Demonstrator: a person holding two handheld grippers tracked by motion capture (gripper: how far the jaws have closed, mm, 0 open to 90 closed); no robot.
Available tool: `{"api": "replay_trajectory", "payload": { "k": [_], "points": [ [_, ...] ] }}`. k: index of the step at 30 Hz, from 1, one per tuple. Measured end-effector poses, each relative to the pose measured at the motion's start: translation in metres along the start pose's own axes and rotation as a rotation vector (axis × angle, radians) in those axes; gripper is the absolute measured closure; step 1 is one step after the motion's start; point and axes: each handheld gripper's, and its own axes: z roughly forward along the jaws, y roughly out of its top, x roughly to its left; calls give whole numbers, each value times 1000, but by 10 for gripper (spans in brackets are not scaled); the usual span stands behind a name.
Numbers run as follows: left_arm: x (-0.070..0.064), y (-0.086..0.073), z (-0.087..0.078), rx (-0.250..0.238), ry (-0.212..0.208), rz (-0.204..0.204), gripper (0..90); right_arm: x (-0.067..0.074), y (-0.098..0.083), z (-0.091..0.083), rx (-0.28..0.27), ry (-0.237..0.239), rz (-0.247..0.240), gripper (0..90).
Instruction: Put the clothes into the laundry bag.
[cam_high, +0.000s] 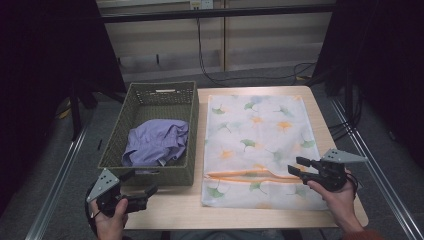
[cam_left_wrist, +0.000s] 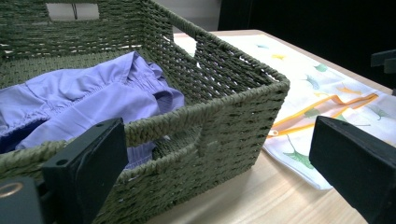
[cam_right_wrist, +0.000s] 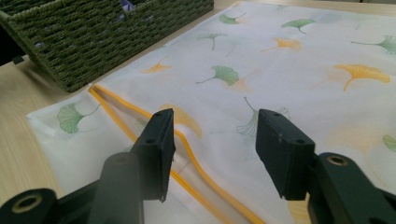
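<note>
A green woven basket (cam_high: 114, 134) stands on the left of the table with a crumpled lilac garment (cam_high: 155, 142) inside. To its right lies a flat white laundry bag (cam_high: 260, 125) printed with ginkgo leaves, with an orange zipper (cam_high: 250, 175) running across near its front end. My left gripper (cam_high: 141, 183) is open, held in front of the basket's near wall (cam_left_wrist: 224, 121), with nothing between its jaws. The lilac garment (cam_left_wrist: 84, 98) shows over that wall. My right gripper (cam_high: 296, 166) hovers open just above the bag (cam_right_wrist: 280, 70) at the zipper's (cam_right_wrist: 135, 116) right end, and holds nothing.
The wooden table (cam_high: 175, 210) has a bare strip along its front edge. Metal rails (cam_high: 55, 180) run along both sides of the table. Cables (cam_high: 210, 75) lie on the floor behind it, with dark curtains to the left and right.
</note>
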Motion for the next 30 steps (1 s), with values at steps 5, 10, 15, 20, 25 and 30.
{"api": "replay_trajectory", "payload": {
  "k": [5,10,15,20,25,30],
  "points": [
    [0,0,3,4,-3,-3,42,-3,-1,1,0,12,5,458],
    [0,0,2,11,-5,1,43,-4,0,6,19,63,10,485],
    [-1,-1,0,7,-1,-6,43,-3,1,7,8,57,-20,458],
    [-1,-2,-4,0,-8,-6,43,4,2,10,8,64,-42,468],
    [-2,-2,-3,4,-4,-2,43,15,8,17,35,114,-64,543],
    [-3,-1,-1,0,-12,9,42,23,15,25,91,155,-68,573]
  ]
}}
